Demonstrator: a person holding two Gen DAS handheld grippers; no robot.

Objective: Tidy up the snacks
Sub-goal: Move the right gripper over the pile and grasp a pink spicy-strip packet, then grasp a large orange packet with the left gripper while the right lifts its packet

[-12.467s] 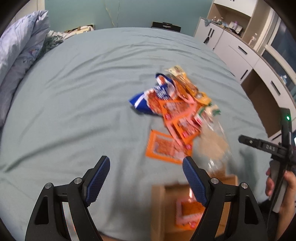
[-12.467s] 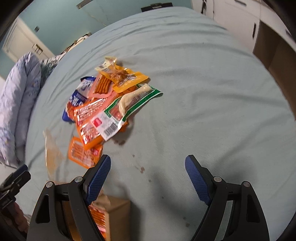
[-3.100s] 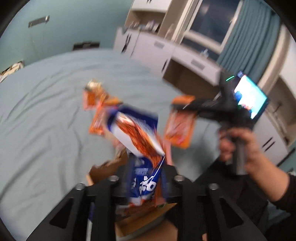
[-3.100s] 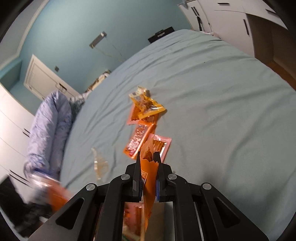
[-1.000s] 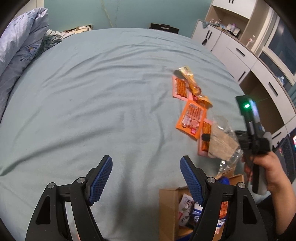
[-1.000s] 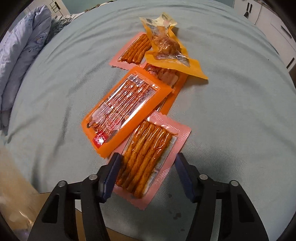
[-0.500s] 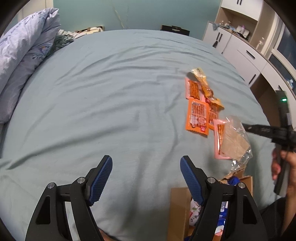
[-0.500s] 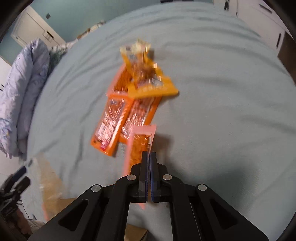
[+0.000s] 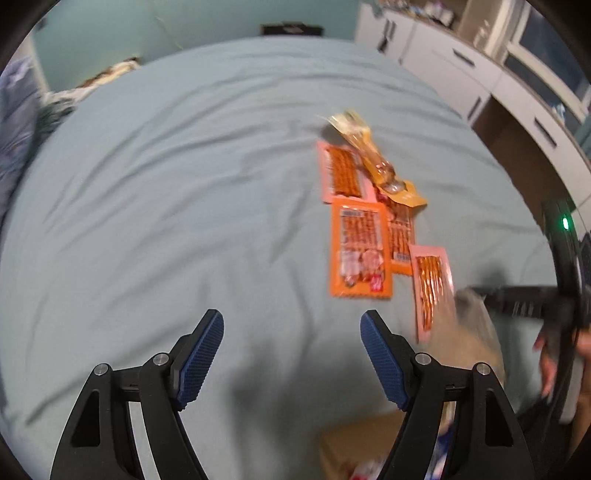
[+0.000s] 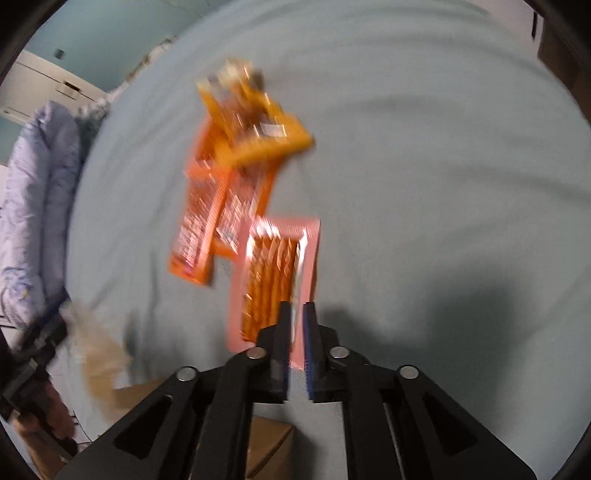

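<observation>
Your right gripper [image 10: 295, 317] is clamping the pink snack pack [image 10: 275, 273], lifting it off the bed [image 9: 184, 184] toward the cardboard box [image 9: 354, 446] (already partly filled). Your left gripper [image 9: 291, 347] is hovering open beside the box; four packets [image 9: 360, 251] are waiting beyond it.

Bed [image 9: 166, 192]: pale blue-grey sheet, creased. Wall [image 9: 184, 33]: teal. Cabinets [image 9: 454, 70]: white, dark handles, along right side. Duvet [image 10: 33, 206]: lilac, bunched at left edge. Door [image 10: 48, 88]: white, panelled.
</observation>
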